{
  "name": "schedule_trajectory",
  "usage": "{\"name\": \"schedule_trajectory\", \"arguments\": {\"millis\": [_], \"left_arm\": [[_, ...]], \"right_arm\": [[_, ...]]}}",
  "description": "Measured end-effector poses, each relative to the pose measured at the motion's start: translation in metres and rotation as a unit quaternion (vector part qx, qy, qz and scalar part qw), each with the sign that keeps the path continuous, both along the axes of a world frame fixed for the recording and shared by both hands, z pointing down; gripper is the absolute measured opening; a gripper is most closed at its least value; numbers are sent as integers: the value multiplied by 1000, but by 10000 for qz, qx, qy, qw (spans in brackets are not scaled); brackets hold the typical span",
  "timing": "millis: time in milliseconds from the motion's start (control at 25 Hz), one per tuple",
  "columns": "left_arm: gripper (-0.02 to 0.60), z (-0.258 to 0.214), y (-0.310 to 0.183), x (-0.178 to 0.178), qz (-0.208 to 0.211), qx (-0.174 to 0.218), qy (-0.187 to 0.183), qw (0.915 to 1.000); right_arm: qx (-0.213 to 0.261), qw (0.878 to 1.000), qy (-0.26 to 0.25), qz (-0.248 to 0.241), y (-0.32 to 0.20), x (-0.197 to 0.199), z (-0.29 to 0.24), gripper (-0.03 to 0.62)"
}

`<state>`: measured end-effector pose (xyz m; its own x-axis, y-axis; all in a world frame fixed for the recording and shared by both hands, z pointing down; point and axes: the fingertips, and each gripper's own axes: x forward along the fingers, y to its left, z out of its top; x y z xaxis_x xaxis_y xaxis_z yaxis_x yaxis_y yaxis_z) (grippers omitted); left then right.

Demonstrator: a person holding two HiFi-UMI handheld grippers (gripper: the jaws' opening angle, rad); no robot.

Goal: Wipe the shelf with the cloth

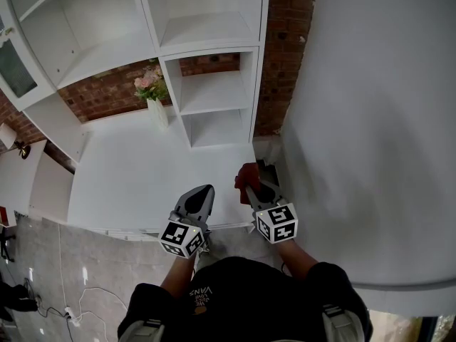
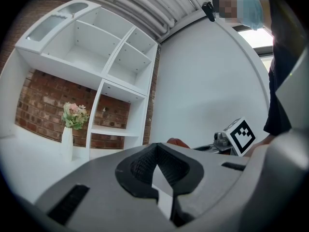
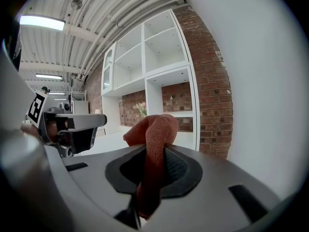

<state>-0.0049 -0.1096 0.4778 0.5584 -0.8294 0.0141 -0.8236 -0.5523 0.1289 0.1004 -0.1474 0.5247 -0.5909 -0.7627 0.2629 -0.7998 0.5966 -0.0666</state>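
The right hand-held gripper (image 1: 261, 193) is clenched on a bunched red cloth (image 3: 153, 129) at the white tabletop's (image 1: 135, 180) near right corner, beside the wall. The left hand-held gripper (image 2: 155, 148) is closed on nothing. The cloth looks light, soft and floppy. A pinch through a gathered fold should hold it while wiping the shelf (image 1: 214, 91).

Seen from above: person (image 1: 235, 298) in dark top at white counter (image 1: 142, 177), tool in each hand. Near counter's right end, right gripper (image 1: 258, 189) clamps red cloth (image 1: 248, 175), close to brick wall (image 1: 285, 48). Just beside it, left gripper (image 1: 205, 191) hovers over front edge, jaws together, empty. Vase (image 1: 158, 111) of pink flowers (image 1: 148, 84) stands at back, beside white shelf unit (image 1: 214, 91). Cables (image 1: 78, 298) lie on grey floor (image 1: 107, 262).
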Motion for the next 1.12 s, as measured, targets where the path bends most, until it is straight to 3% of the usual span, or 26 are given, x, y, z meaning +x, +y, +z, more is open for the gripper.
{"name": "schedule_trajectory", "arguments": {"millis": [1120], "left_arm": [[6,5,8,12,-100,-58,-35,9999]], "right_arm": [[-62,9999,-23,-103,7,8,6,57]]}}
